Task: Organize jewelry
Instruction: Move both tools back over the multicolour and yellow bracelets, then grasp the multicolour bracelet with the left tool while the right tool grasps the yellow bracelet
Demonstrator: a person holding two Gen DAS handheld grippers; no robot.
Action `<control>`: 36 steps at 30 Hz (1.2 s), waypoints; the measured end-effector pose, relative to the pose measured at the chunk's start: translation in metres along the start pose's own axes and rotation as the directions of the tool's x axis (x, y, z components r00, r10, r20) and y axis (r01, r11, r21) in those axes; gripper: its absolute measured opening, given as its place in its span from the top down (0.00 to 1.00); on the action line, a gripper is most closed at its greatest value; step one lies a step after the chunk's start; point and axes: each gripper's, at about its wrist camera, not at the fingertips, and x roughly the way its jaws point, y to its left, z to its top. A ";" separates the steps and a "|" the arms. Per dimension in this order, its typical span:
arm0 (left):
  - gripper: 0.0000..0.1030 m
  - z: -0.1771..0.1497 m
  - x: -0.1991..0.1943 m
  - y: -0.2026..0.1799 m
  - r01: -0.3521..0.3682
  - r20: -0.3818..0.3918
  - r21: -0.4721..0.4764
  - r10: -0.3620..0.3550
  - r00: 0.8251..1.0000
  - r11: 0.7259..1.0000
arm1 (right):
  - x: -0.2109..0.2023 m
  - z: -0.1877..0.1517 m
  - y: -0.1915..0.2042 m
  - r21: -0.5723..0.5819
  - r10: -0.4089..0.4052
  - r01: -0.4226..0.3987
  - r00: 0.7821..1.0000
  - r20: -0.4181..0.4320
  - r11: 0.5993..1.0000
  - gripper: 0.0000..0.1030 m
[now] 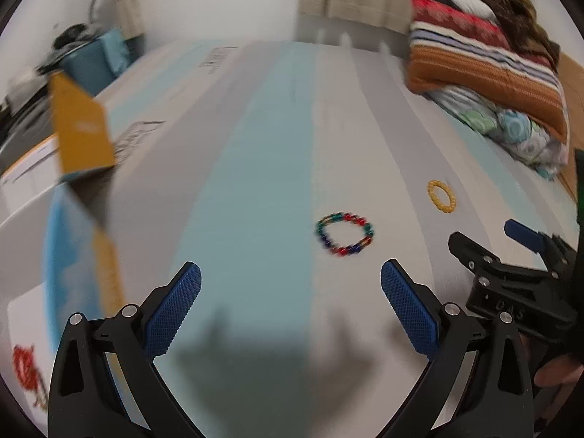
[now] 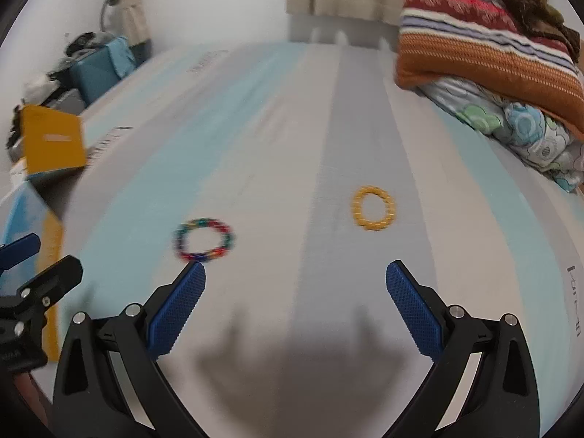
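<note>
A multicoloured bead bracelet (image 1: pixel 345 234) lies flat on the striped mattress (image 1: pixel 255 146), ahead and to the right of my open left gripper (image 1: pixel 291 277). A yellow bead bracelet (image 1: pixel 441 196) lies farther right. In the right wrist view the yellow bracelet (image 2: pixel 373 208) lies ahead of my open right gripper (image 2: pixel 295 277), and the multicoloured bracelet (image 2: pixel 204 241) sits just beyond its left fingertip (image 2: pixel 193 273). Both grippers hold nothing. The right gripper (image 1: pixel 485 241) shows at the right edge of the left view, the left gripper (image 2: pixel 40 259) at the left edge of the right view.
An open box with a yellow lid (image 1: pixel 80 131) stands at the mattress's left edge; the box (image 2: pixel 51 146) also shows in the right view. Folded blankets (image 1: pixel 485 58) are stacked at the back right. A blue case (image 1: pixel 98 58) and clutter sit off the bed, back left.
</note>
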 end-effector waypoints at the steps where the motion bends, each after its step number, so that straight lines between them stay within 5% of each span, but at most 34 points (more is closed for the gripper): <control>1: 0.06 0.003 0.009 -0.006 0.002 -0.007 0.010 -0.002 1.000 1.000 | 0.008 0.002 -0.007 0.006 -0.001 0.001 1.000 -0.010 1.000 0.07; 26: 0.09 0.021 0.138 -0.054 -0.010 -0.138 0.071 0.020 0.990 0.997 | 0.143 0.038 -0.072 0.053 -0.017 0.027 0.986 -0.167 0.998 0.08; 29: 0.11 0.021 0.147 -0.053 -0.014 -0.163 0.070 0.025 0.986 0.997 | 0.149 0.040 -0.075 0.067 -0.008 0.020 0.985 -0.174 0.998 0.14; 36: 0.29 0.021 0.148 -0.056 -0.028 -0.168 0.067 0.039 0.985 0.997 | 0.151 0.043 -0.075 0.060 -0.026 0.038 0.983 -0.183 0.997 0.51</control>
